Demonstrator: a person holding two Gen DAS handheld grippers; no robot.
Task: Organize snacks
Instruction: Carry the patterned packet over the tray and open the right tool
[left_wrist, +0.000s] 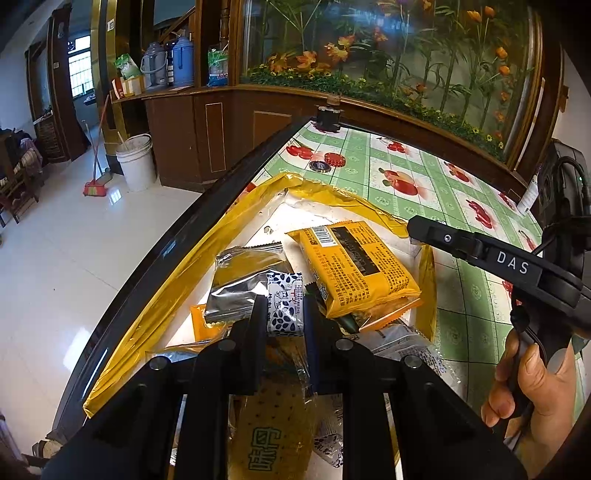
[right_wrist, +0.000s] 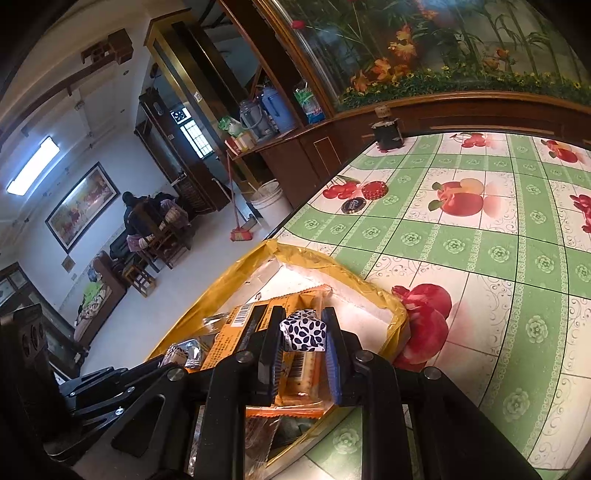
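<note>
My left gripper (left_wrist: 285, 300) is shut on a white wrapped candy with a dark-blue seed print (left_wrist: 283, 308). It hangs over a white foam tray edged in yellow tape (left_wrist: 159, 291). In the tray lie an orange biscuit packet (left_wrist: 354, 266), a silver packet (left_wrist: 240, 284) and a clear cracker packet (left_wrist: 273, 424). My right gripper (right_wrist: 303, 318) is shut on a second candy with the same print (right_wrist: 304, 330), above the tray's near corner (right_wrist: 373, 286) and the orange biscuit packet (right_wrist: 236, 326). In the left wrist view, the right gripper (left_wrist: 415, 227) reaches in from the right, held by a hand (left_wrist: 528, 387).
The tray sits by the left edge of a table with a green fruit-print cloth (right_wrist: 461, 240). A red cap (right_wrist: 373, 190) and a black cap (right_wrist: 351, 205) lie farther back, with a black jar (right_wrist: 386, 134) at the far corner. A white bucket (left_wrist: 136, 162) and a broom (left_wrist: 96, 184) stand on the floor.
</note>
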